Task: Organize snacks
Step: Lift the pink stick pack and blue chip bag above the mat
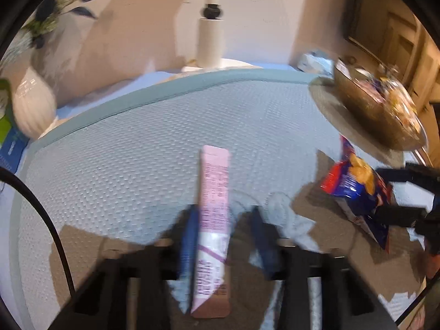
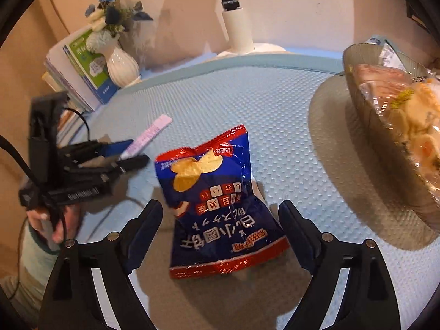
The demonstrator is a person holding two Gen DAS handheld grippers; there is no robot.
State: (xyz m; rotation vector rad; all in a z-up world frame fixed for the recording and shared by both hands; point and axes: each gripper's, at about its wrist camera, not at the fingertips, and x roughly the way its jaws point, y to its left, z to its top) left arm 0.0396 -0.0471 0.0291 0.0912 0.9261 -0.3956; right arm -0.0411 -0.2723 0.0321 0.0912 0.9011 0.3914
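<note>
A long pink snack stick packet (image 1: 213, 217) lies between the fingers of my left gripper (image 1: 224, 228); the jaws stand apart around it, the left finger beside it, the image blurred. It also shows in the right wrist view (image 2: 150, 134). A blue and red chip bag (image 2: 217, 200) lies on the blue textured mat (image 2: 275, 110) between the wide-open jaws of my right gripper (image 2: 220, 220). The bag also shows in the left wrist view (image 1: 357, 189) with the right gripper (image 1: 396, 192) around it. A glass bowl (image 2: 365, 115) holds several wrapped snacks at the right.
A white vase (image 2: 122, 63) with blue flowers and stacked books (image 2: 79, 63) stand at the back left. A white lamp base (image 2: 247, 41) stands at the back. A tissue pack (image 1: 313, 62) lies behind the bowl (image 1: 365, 110).
</note>
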